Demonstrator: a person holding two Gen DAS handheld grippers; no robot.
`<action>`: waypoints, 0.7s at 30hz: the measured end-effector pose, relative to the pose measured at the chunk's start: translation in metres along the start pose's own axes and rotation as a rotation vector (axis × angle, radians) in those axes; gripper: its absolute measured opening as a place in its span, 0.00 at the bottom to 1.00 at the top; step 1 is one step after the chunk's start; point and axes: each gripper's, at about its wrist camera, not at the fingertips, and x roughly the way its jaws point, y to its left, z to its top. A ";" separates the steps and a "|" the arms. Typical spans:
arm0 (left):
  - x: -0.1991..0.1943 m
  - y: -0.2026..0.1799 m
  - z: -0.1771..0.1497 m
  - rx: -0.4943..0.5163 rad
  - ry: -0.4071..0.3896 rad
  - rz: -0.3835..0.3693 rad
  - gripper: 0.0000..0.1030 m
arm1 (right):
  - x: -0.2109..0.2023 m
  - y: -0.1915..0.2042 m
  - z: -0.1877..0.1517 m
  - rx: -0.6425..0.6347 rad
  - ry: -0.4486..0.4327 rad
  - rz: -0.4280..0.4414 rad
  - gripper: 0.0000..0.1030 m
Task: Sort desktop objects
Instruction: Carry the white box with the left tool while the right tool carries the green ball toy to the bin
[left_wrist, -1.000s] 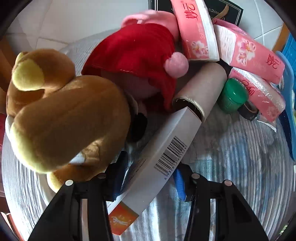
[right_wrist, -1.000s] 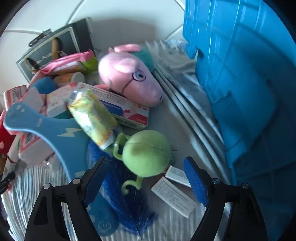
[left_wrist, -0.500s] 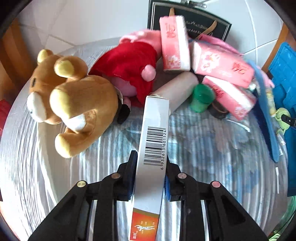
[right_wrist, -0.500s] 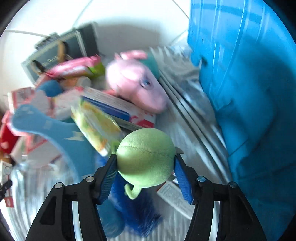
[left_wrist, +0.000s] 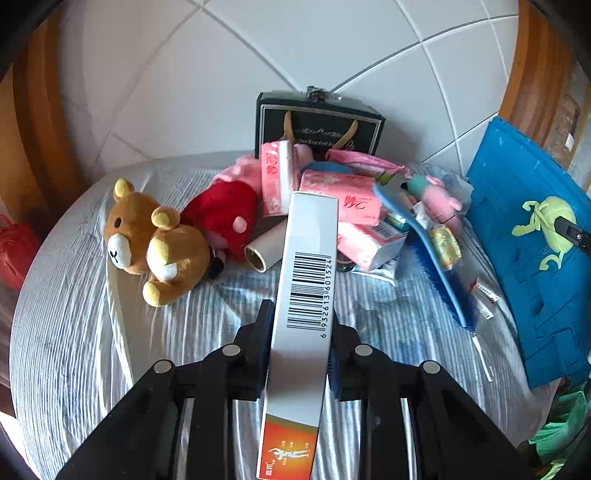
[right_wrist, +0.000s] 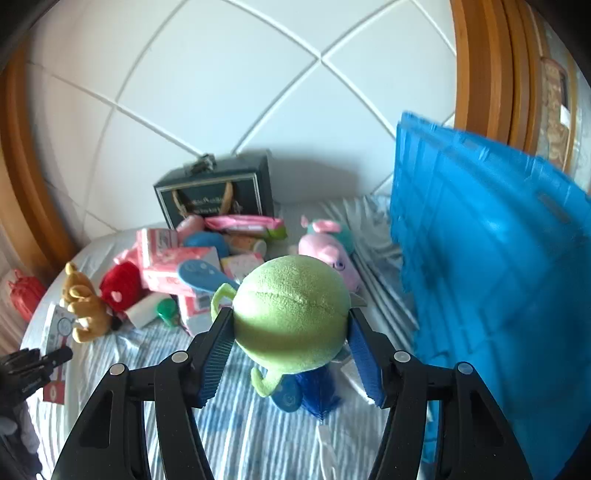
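Your left gripper (left_wrist: 300, 345) clamps the long white box (left_wrist: 303, 317), lifted above open striped cloth (left_wrist: 92, 295) short of the toy pile. Your right gripper (right_wrist: 291, 345) squeezes the green plush (right_wrist: 291, 314), with the blue crate (right_wrist: 498, 277) wall just beside it.

Left black plastic two-finger gripper (left_wrist: 300, 332): each finger is built from paired angular black struts with open slots between them, joined by round silver pivot screws, two per side. Blue ribbed pads are fitted on the inner finger faces. Right black plastic two-finger gripper (right_wrist: 291, 328): same strut construction, same silver screws; the blue ribbed pads (right_wrist: 216, 360) are seen clearly, grooved crosswise.
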 end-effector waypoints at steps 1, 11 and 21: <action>-0.010 -0.006 0.002 0.010 -0.018 -0.011 0.24 | -0.014 -0.001 0.001 -0.001 -0.024 0.007 0.59; -0.064 -0.116 0.034 0.123 -0.163 -0.124 0.24 | -0.122 -0.040 0.016 -0.005 -0.215 -0.003 0.59; -0.094 -0.273 0.085 0.258 -0.258 -0.258 0.24 | -0.191 -0.146 0.048 0.020 -0.305 -0.098 0.59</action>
